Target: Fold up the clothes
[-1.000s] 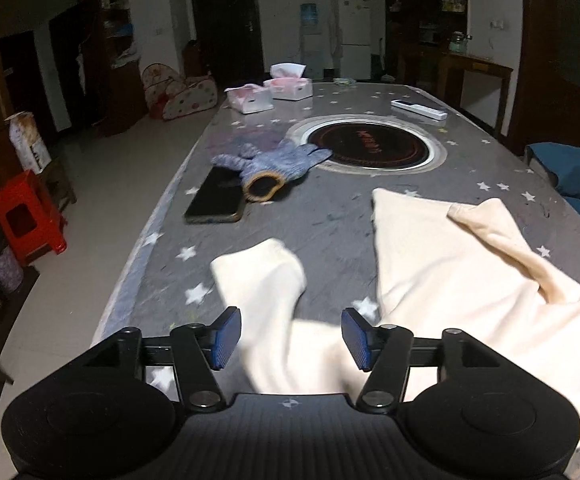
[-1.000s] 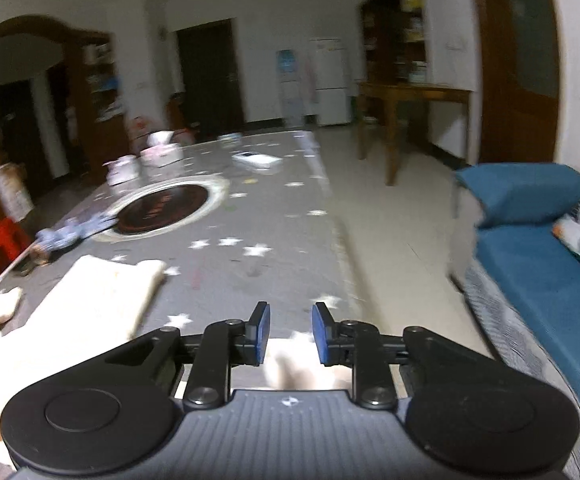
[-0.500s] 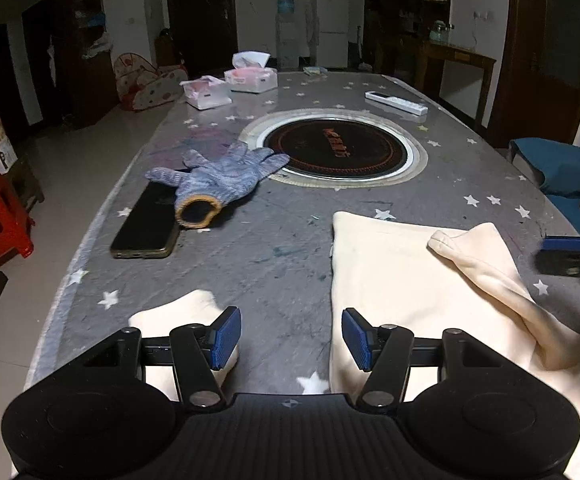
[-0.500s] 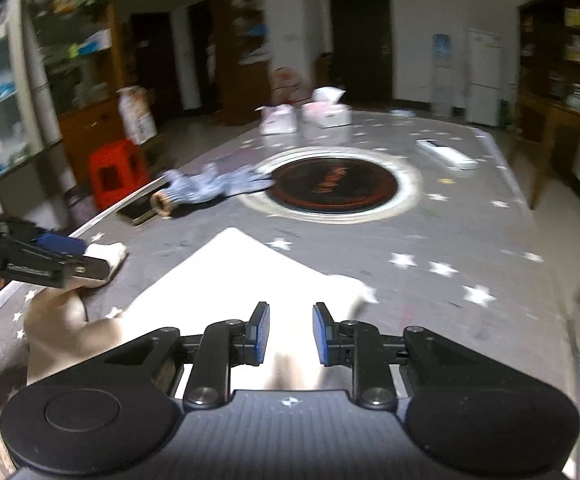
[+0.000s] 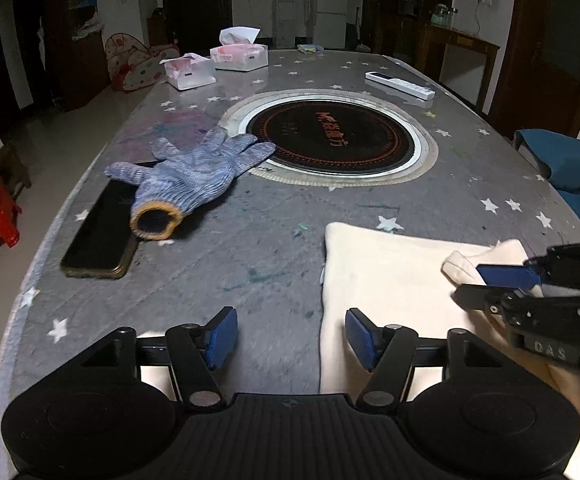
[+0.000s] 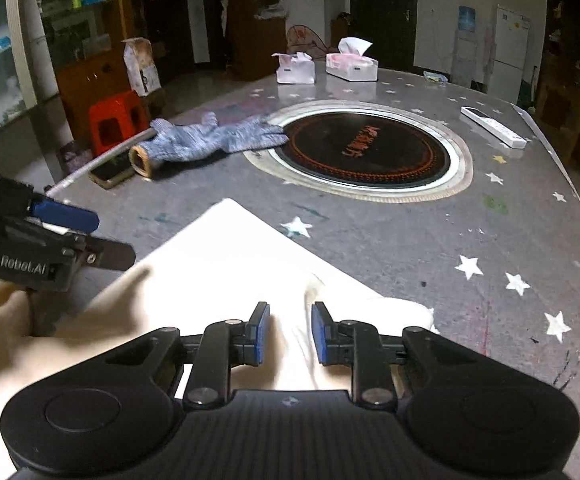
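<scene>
A cream garment (image 5: 393,276) lies on the table (image 5: 274,248), on the near side of the round black cooker plate (image 5: 331,140). The left claw (image 5: 288,336) hangs wide apart over the garment's left edge, gripping nothing. The right claw (image 6: 288,334) stands narrowly parted with a raised fold of the garment between its pads (image 6: 260,334); whether they pinch it cannot be told. A blue glove (image 5: 194,176) lies left of the plate, touching a phone (image 5: 98,240).

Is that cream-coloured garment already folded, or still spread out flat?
Partly folded: the cream garment has one sleeve laid over its body; the rest is out of view.
</scene>
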Demonstrator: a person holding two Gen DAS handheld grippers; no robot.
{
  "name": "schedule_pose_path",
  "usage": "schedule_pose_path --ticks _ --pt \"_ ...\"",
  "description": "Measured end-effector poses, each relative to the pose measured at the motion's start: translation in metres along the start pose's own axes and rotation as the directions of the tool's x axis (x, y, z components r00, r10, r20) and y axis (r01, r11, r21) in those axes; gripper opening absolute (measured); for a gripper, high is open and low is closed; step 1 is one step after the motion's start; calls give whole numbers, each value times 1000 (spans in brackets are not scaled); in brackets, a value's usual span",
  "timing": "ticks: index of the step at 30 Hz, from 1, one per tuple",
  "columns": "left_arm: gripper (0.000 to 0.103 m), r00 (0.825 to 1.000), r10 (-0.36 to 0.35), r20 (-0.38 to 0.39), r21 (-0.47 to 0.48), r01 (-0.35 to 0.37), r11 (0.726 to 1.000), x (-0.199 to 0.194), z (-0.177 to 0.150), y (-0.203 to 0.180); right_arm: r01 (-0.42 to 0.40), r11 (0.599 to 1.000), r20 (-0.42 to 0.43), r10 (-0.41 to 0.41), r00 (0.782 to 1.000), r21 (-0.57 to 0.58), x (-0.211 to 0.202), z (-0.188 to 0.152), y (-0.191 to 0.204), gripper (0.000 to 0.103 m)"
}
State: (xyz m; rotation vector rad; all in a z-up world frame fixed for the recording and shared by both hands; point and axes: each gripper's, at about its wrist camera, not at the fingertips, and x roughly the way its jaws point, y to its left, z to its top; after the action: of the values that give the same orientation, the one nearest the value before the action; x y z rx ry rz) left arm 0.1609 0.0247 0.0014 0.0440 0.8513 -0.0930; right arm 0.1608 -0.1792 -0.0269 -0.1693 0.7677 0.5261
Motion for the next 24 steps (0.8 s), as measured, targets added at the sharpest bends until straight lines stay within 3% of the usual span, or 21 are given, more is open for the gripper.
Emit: schedule_pose_path --ticks 2,9,17,19,22,24 --pt "65 1000 0 -1 -2 0 1000 8 5 -2 19 1000 4 -19 1000 -10 0 -1 -2 8" --pt "66 1000 -17 11 -2 17 1000 34 17 -12 53 997 83 -58 995 59 -36 -3 -29 5" --pt "64 998 -45 34 13 45 999 51 22 -20 150 966 130 -179 975 210 -80 -22 -87 5" --pt "58 997 -56 44 28 55 998 53 23 -24 163 951 105 -196 975 262 -82 -32 -102 5" --pt "34 995 -83 59 61 80 995 54 25 -30 156 934 65 -186 980 320 -78 -43 -119 5" --pt "12 993 -88 73 86 81 993 53 26 -34 153 934 52 -179 982 323 -74 -45 -121 5"
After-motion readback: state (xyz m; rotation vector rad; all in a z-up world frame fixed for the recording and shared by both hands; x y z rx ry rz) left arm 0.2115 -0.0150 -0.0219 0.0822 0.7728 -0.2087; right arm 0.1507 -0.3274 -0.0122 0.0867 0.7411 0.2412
